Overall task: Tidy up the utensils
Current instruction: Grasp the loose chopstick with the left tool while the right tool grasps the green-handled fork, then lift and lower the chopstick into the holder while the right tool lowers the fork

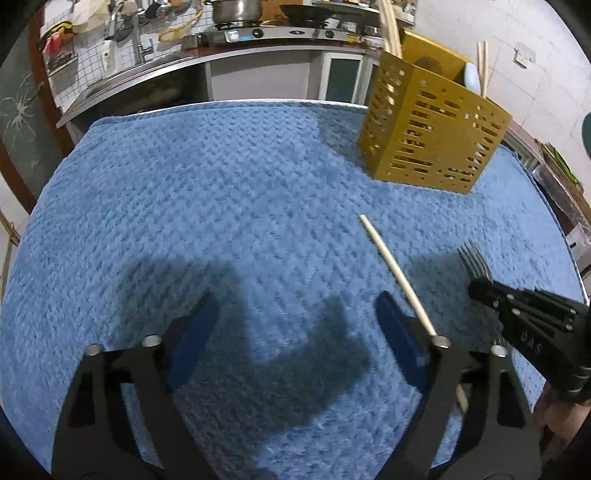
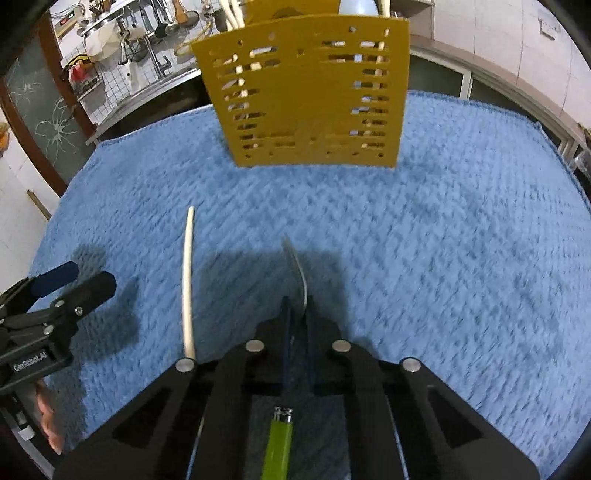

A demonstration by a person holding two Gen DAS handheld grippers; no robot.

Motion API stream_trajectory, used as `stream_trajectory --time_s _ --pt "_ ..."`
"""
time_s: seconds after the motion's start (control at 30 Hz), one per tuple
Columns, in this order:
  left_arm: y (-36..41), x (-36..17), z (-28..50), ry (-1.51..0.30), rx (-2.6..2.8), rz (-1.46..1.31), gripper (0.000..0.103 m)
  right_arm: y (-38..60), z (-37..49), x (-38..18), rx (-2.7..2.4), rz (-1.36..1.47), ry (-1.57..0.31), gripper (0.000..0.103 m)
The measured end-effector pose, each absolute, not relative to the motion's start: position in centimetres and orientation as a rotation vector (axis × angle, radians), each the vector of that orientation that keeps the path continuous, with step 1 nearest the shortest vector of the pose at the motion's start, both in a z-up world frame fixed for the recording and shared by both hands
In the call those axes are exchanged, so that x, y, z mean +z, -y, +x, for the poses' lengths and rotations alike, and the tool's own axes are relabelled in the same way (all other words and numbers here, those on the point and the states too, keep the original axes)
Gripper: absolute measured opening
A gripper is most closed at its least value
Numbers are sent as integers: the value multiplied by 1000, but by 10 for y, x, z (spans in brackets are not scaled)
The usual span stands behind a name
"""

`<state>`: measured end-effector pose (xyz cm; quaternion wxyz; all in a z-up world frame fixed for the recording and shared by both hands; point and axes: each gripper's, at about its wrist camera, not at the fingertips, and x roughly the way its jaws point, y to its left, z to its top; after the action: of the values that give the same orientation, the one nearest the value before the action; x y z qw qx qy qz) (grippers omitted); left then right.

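A yellow perforated utensil holder (image 1: 432, 125) stands on the blue towel at the far right; it also shows in the right wrist view (image 2: 310, 96), with chopsticks and a pale blue utensil in it. My right gripper (image 2: 297, 306) is shut on a fork (image 2: 295, 262) with a green handle (image 2: 279, 446); its tines (image 1: 474, 262) stick out of that gripper (image 1: 480, 288) in the left wrist view. A white chopstick (image 1: 397, 273) lies on the towel beside my open, empty left gripper (image 1: 295, 325), just right of its right finger. The chopstick (image 2: 187, 284) lies left of the fork.
The blue towel (image 1: 221, 206) covers the table. Behind it runs a kitchen counter with a stove (image 1: 273, 33), a pot, a sink and hanging tools. A wall is at the right.
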<state>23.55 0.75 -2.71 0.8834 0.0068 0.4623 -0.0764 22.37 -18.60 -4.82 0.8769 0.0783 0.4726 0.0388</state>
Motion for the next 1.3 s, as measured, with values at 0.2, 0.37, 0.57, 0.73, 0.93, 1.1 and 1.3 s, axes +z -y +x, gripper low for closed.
stream_trajectory --time_s 0.2,0.37,0.57,0.73,0.93,1.1,1.3 --pt "15 -26 245 -987 -199 -6 67 215 226 -46 61 164 -974 4" --pt "35 -32 260 -1016 -214 -24 64 242 228 -43 34 172 -960 4" --pt "58 -47 280 -1069 -188 -13 44 265 227 -43 16 196 -943 4" --pt "73 -47 293 -1076 -189 12 22 275 228 -49 20 219 -957 4" --pt "81 -47 311 -1089 -195 30 7 275 239 -51 21 223 -1002 4" --pt "79 -43 313 -1075 -224 18 6 280 244 -45 28 250 -982 3" --pt "76 -16 294 -958 -256 19 6 287 231 -30 51 310 -888 2"
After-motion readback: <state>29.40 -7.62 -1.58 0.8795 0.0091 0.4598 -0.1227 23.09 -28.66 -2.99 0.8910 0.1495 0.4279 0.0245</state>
